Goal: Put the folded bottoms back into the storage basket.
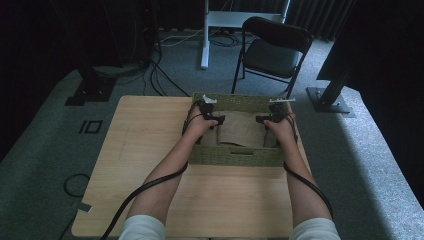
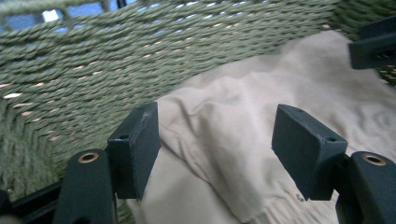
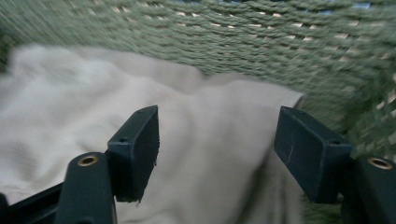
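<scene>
Both forearms reach at 12 o'clock into the green woven basket [image 1: 235, 156] on the desk [image 1: 150, 135]. Left gripper [image 2: 217, 154] and right gripper [image 3: 217, 154] stand apart over the beige cloth [image 1: 241, 129] lying inside, seemingly released. Lift straight up, clearing folds.

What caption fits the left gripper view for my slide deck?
Left gripper, jaws open, poised over beige cloth inside a green woven basket.
</scene>
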Tool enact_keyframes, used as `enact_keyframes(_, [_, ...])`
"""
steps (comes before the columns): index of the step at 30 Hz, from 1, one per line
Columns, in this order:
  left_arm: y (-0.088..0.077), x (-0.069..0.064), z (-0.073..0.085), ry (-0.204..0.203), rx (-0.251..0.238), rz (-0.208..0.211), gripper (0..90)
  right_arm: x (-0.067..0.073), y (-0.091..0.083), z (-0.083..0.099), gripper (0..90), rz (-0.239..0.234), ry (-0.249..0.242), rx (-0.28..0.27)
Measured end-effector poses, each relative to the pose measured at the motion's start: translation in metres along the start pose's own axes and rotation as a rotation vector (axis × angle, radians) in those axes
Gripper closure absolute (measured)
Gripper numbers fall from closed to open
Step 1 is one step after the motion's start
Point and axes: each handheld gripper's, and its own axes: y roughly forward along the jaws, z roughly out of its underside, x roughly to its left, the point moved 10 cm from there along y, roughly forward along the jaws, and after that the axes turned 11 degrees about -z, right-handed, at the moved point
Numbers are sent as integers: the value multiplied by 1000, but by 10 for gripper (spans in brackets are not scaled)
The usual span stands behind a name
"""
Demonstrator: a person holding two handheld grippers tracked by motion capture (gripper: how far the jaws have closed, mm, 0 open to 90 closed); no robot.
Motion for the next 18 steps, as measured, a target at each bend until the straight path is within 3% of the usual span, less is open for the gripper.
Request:
enact_keyframes(6, [-14,-8,-5,11,11,26,257,20,-15,-17,258,-36,-43,-76])
enact_keyframes(11, [-28,-11,-10,58,18,44,210,33,-30,-26,185,-25,-89,-89])
enact_keyframes(14, [-38,-11,-17,37,-1,48,207,39,-38,-33,185,-34,-96,-132])
enact_keyframes(18, [-50,-13,-21,36,-12,56,206,48,-44,-31,149,-63,-101,-139])
